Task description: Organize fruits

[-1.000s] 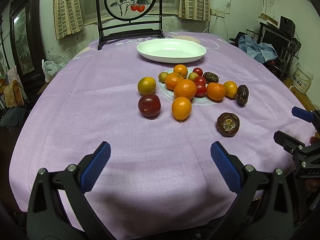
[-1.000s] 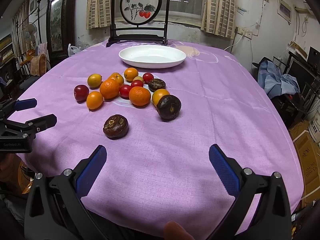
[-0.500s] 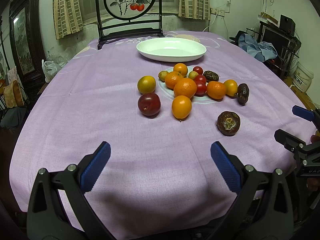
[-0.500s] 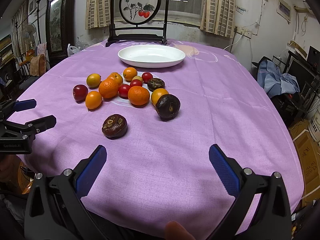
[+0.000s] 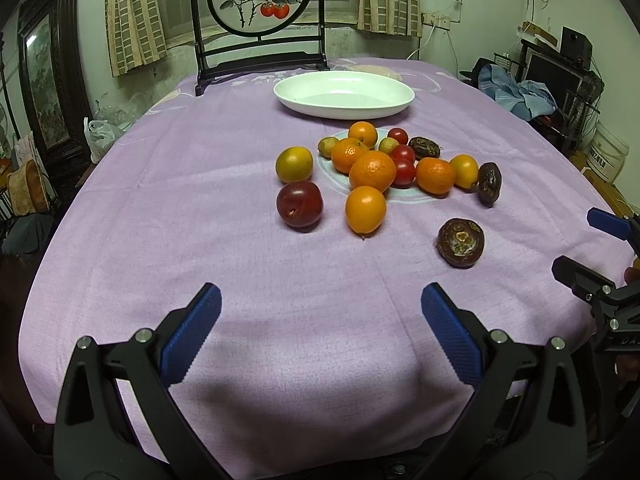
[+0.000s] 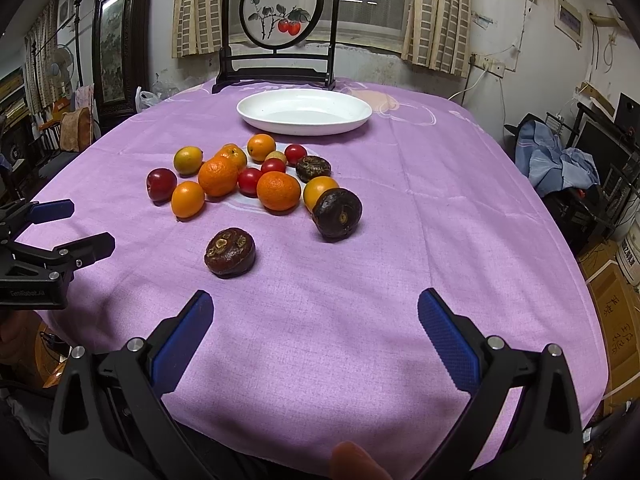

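Observation:
A pile of fruit lies mid-table on the purple cloth: oranges [image 5: 372,171] [image 6: 278,191], cherry tomatoes [image 5: 403,172], a dark red plum [image 5: 299,204] [image 6: 161,184], a yellow-green citrus [image 5: 293,164] and dark brown wrinkled fruits [image 5: 461,243] [image 6: 230,252] [image 6: 337,212]. An empty white oval plate [image 5: 344,94] [image 6: 304,112] stands behind the pile. My left gripper [image 5: 320,328] is open and empty above the near cloth; it shows at the left of the right wrist view [image 6: 72,226]. My right gripper [image 6: 316,334] is open and empty, and shows at the right of the left wrist view [image 5: 588,244].
A round painted screen on a black stand [image 5: 260,12] [image 6: 280,24] stands at the table's far edge behind the plate. The table edge falls away on all sides; furniture and blue cloth [image 6: 556,160] crowd the right of the room.
Both grippers have eased slightly forward toward the fruit; both stay open and empty. The fruit and the plate have not moved.

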{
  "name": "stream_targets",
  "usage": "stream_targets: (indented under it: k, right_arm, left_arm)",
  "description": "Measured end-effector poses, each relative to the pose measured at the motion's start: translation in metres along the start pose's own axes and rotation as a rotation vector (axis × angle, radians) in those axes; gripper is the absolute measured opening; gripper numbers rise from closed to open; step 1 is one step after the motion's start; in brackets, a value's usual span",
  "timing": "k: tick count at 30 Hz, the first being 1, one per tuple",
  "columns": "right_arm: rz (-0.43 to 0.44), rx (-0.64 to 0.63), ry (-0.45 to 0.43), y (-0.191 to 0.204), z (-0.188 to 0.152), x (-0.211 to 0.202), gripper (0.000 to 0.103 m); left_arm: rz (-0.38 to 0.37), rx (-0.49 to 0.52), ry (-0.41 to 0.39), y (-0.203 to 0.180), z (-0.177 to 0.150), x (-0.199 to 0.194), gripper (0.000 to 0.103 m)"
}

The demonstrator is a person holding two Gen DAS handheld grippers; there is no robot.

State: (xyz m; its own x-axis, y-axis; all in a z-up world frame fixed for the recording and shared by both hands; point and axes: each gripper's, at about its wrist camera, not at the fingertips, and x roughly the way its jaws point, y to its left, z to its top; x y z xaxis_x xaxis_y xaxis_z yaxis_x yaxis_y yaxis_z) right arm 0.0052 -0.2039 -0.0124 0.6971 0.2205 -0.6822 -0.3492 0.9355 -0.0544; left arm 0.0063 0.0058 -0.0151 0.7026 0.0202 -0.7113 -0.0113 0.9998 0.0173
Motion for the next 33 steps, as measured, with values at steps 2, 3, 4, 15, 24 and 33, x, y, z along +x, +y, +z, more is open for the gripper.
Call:
stream_targets:
  k: [2, 3, 4, 15, 24, 33]
  right_arm:
    - [0.000, 0.000, -0.001, 0.000, 0.000, 0.000, 0.102]
    - [0.000, 0.000, 0.000, 0.000, 0.000, 0.000, 0.102]
    - [0.001, 0.000, -0.001, 0.000, 0.000, 0.000, 0.102]
    - [0.068, 0.010, -0.014, 0.001, -0.002, 0.003, 0.102]
    - [0.170, 0.011, -0.039, 0.008, -0.005, 0.019, 0.102]
    - [0.251, -0.029, 0.085, 0.028, 0.013, 0.063, 0.076]
  left_arm:
    - [-0.001, 0.001, 0.001, 0.000, 0.000, 0.000, 0.101]
    - [-0.001, 0.003, 0.001, 0.000, 0.000, 0.000, 0.101]
    - [-0.001, 0.004, -0.001, 0.000, 0.000, 0.000, 0.101]
    - [-0.001, 0.017, 0.008, -0.001, -0.002, 0.004, 0.101]
    - [-0.016, -0.008, 0.022, 0.019, -0.006, 0.019, 0.101]
    - [-0.078, 0.015, 0.016, 0.029, 0.004, 0.034, 0.101]
